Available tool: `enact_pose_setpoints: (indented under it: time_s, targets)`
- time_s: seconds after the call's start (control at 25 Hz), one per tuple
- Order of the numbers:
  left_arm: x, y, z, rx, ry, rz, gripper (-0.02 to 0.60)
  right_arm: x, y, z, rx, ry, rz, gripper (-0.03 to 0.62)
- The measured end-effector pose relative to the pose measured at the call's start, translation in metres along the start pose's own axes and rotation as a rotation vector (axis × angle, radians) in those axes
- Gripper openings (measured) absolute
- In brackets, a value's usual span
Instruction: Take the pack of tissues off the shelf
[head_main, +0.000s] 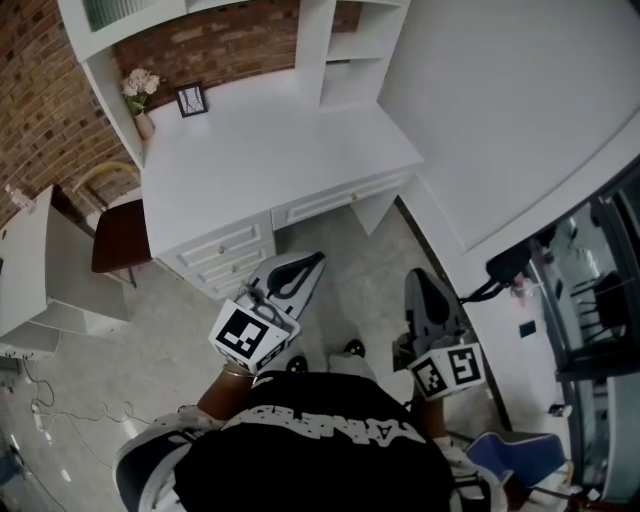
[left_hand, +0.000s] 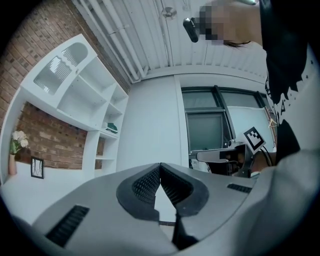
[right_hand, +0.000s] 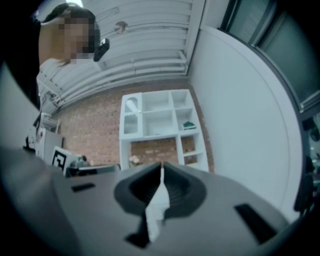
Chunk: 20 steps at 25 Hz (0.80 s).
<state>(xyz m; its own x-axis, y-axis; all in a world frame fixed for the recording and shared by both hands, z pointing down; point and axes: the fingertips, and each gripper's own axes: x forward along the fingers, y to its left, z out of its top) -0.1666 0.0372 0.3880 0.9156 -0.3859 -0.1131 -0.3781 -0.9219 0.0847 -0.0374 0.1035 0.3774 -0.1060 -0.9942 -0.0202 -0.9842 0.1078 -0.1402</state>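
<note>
2 grippers (left (left_hand: 160, 166), right (right_hand: 161, 166)), jaws together

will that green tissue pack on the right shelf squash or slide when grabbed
The small green pack of tissues lies low and flat on its white shelf board, so it probably won't tip or roll. It looks small in its cubby, so likely light and apt to slide if pushed. It shows too small to judge softness; expect some give.
</note>
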Motion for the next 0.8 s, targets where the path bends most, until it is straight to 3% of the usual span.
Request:
enact_pose_setpoints:
  time_s: [0.28,0.8]
  targets:
    - [0.018,0.012,0.000,0.008,0.004,0.032,0.035,0.017,-0.024,0.004,-0.001,0.005,0.011,0.034]
    - [0.090,0.045,-0.003,0.059,0.023,0.157,0.035,0.085,-0.091,0.019,0.026,-0.032,0.146,0.034]
